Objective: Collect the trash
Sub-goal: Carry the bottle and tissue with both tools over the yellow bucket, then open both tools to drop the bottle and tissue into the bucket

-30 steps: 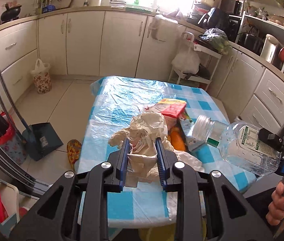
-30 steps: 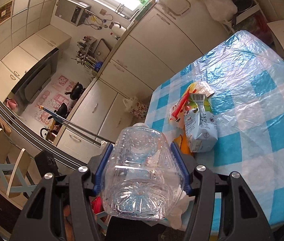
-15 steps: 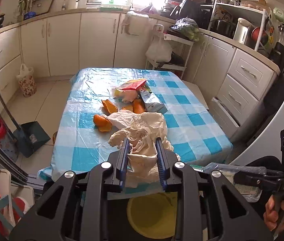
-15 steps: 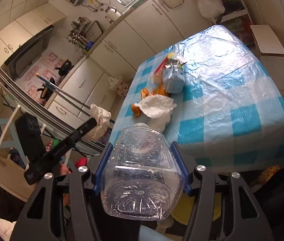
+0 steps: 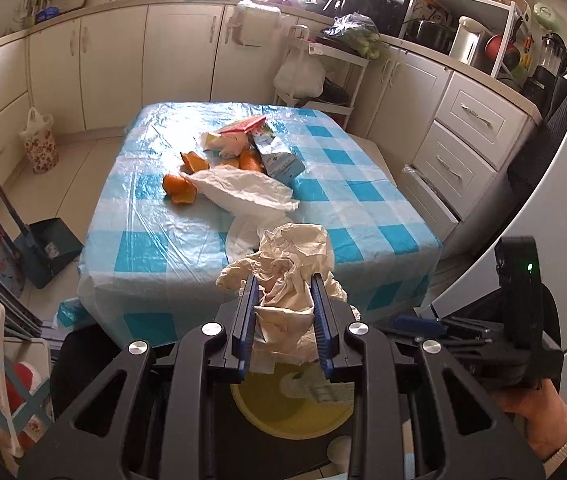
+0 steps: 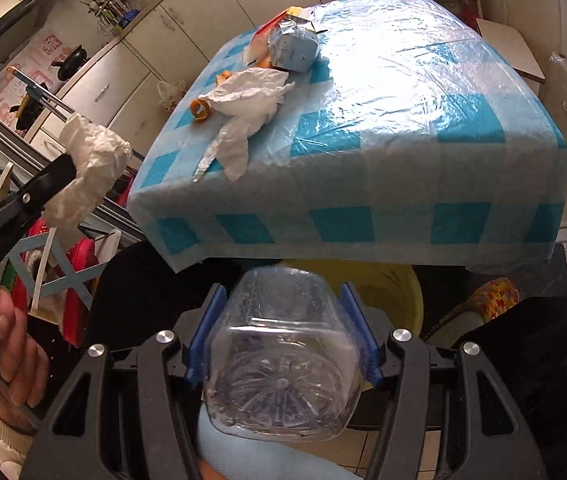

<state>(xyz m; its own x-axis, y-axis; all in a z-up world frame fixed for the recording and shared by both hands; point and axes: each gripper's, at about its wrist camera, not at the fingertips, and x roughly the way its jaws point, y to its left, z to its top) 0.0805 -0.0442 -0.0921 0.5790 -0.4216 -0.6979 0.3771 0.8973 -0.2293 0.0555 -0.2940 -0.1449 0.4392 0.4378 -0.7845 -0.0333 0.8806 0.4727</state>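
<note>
My left gripper (image 5: 285, 300) is shut on a crumpled beige paper wad (image 5: 289, 276), held off the table's near edge above a yellow bin (image 5: 291, 412). It also shows in the right wrist view (image 6: 91, 172). My right gripper (image 6: 285, 320) is shut on a clear plastic bottle (image 6: 283, 364), base toward the camera, over the yellow bin (image 6: 395, 292). On the blue checked table (image 5: 171, 240) lie a white plastic bag (image 5: 243, 192), orange peels (image 5: 181, 190), a blue carton (image 5: 279, 160) and a red wrapper (image 5: 243, 125).
A dark dustpan (image 5: 45, 246) stands on the floor left of the table. A floral bag (image 5: 39, 146) sits by the cabinets. White drawers (image 5: 463, 148) line the right. A rack with red items (image 6: 63, 276) is at the left.
Both grippers pulled back from the table and lowered toward the yellow bin. The bottle tilted downward over the bin. The paper wad stays gripped.
</note>
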